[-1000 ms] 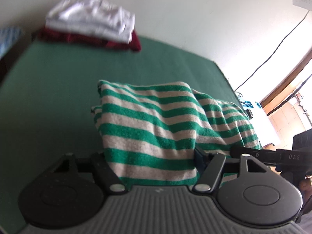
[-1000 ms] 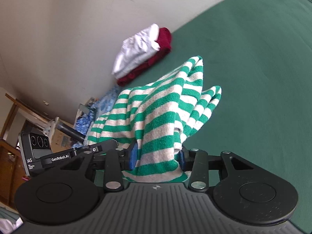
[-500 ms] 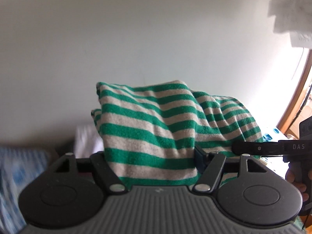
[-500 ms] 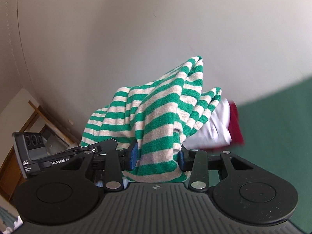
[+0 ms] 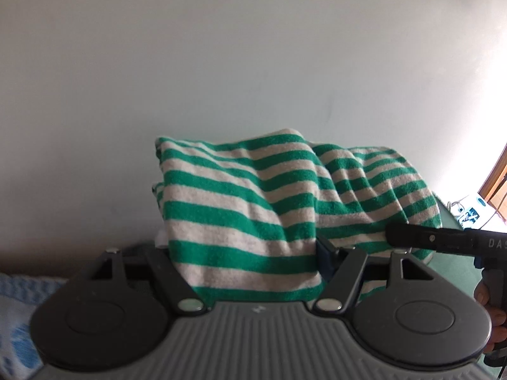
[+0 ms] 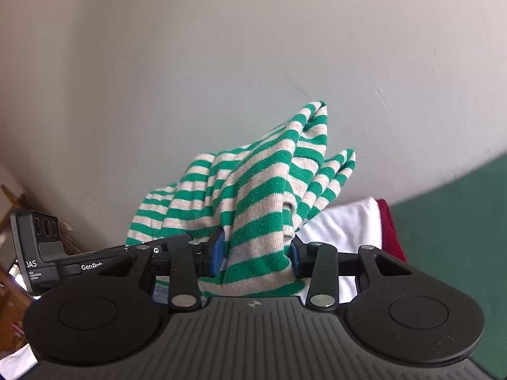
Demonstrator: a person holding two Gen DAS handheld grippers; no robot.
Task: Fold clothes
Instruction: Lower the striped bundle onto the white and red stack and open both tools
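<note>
Both tongs are clamped on the same folded striped cloth [image 5: 240, 218], green & off-white bands, held up off the green worktop [image 6: 450, 221] w/ the pale wall [image 5: 253, 63] behind it.

Left tongs [image 5: 244, 259]: jaws set fairly wide, filled by a thick folded wad of the cloth; a blue pad shows at the right-side finger, pressed against the fabric. The cloth runs up from the jaws, then slopes off to the right in a second layer toward the other tool. In the left wrist view the black body of the right tool enters from the right edge, w/ part of a hand [image 5: 489, 313] gripping its handle at bottom right. Blurred blue & white fabric [image 5: 19, 304] sits at bottom left.

Right tongs [image 6: 255, 253]: narrower gap, blue pads [image 6: 217, 250] on both sides squeezing a bunched fold of the cloth. Above the jaws the cloth rises to a peak, w/ folded edges fanned out to the right; the rest trails left toward the left tool, whose black housing shows at left.

Just behind & right of the right tongs: a white garment [image 6: 345, 224] lying on a dark red one [image 6: 391, 231], stacked on the worktop by the wall. Whether the striped cloth touches that stack – can't tell; it overlaps it in view.
</note>
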